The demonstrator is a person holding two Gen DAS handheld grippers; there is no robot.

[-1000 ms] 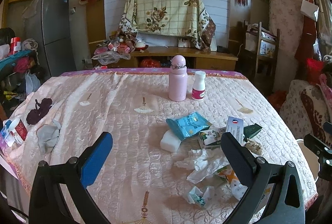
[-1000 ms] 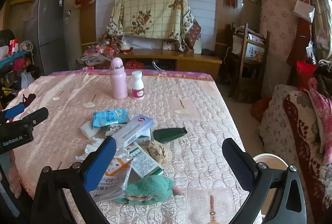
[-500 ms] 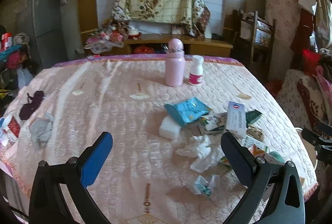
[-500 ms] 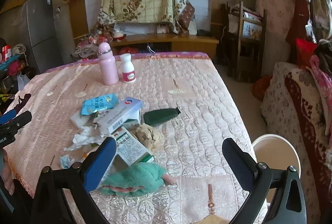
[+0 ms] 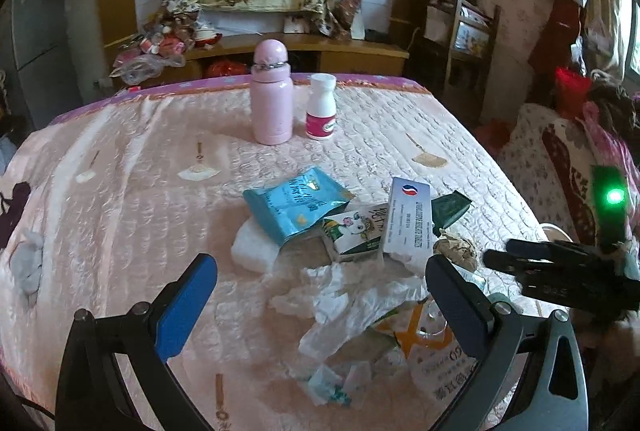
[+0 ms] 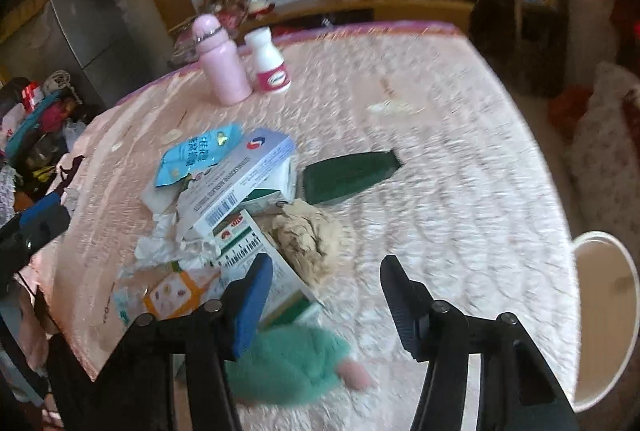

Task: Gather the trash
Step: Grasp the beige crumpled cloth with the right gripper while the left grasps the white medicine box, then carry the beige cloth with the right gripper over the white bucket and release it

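A heap of trash lies on the pink quilted table: a blue snack packet, a white medicine box, crumpled white tissue, a crumpled brown paper ball, a dark green wrapper and a green-white box. My left gripper is open, low over the tissue. My right gripper is open, just in front of the brown paper ball and above a teal plush thing. The right gripper also shows in the left wrist view.
A pink bottle and a white pill bottle stand at the far side of the table. A white bin stands off the table's right edge. A grey cloth lies at the left edge.
Both grippers have moved forward and down toward the trash heap. The right gripper has tilted and its fingers have drawn closer together.
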